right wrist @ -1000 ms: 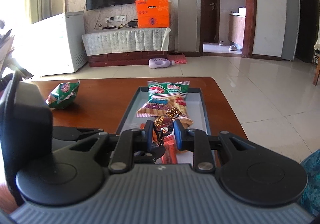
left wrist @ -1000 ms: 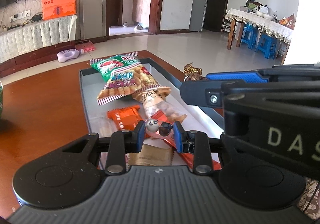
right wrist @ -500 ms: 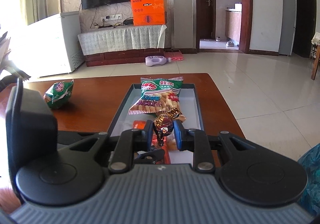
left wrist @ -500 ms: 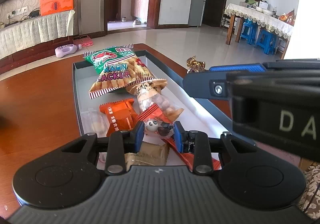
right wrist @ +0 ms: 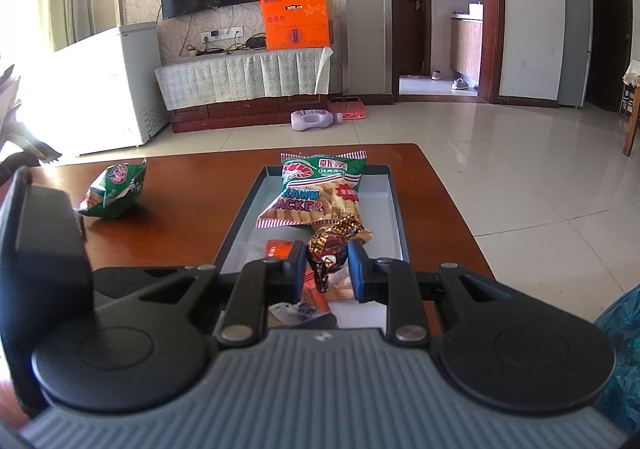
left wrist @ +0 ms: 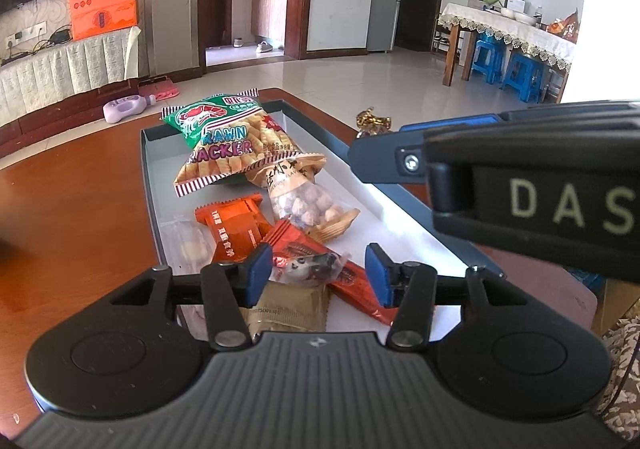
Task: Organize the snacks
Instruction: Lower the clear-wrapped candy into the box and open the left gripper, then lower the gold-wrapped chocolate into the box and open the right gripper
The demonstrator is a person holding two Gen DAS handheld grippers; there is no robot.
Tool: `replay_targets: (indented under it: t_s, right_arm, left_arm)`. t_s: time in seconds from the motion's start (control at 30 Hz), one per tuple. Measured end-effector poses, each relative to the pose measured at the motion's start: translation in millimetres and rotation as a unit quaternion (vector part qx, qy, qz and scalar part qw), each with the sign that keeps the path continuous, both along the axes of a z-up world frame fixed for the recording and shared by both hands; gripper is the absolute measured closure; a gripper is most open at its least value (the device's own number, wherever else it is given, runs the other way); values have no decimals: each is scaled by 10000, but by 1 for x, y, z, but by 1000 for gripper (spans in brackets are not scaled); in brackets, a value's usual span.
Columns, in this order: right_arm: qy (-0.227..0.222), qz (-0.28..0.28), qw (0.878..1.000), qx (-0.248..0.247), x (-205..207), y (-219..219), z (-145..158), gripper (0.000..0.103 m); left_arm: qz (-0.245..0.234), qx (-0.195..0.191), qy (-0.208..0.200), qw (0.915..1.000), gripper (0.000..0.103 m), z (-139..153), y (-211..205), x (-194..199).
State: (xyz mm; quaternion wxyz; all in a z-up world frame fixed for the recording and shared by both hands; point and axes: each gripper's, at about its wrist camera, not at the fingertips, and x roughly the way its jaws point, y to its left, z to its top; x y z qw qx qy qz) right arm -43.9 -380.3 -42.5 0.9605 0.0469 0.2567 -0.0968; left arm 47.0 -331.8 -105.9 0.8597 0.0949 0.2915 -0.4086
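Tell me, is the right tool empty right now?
No, the right tool is shut on a gold foil candy above the tray.

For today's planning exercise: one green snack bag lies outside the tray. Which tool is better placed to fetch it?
Probably the left tool: it is open and empty, while the right tool grips a gold foil candy. The small green snack bag lies on the left of the brown wooden table.

left tool now spread wide, panda candy released onto tray
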Motion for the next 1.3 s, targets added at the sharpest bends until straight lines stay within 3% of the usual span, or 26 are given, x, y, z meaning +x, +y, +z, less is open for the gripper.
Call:
replay_targets:
  t_s: [0.2,1.3]
  right_arm:
    - [28,24,10000,9,1,-1,-2,78]
    - [541,56,9985,-1,48,5,-34,78]
  left_arm:
    - [-57,7,-76,10000,39,2,5,-6]
    - [-84,143,-70,9998,39,5,39,-20]
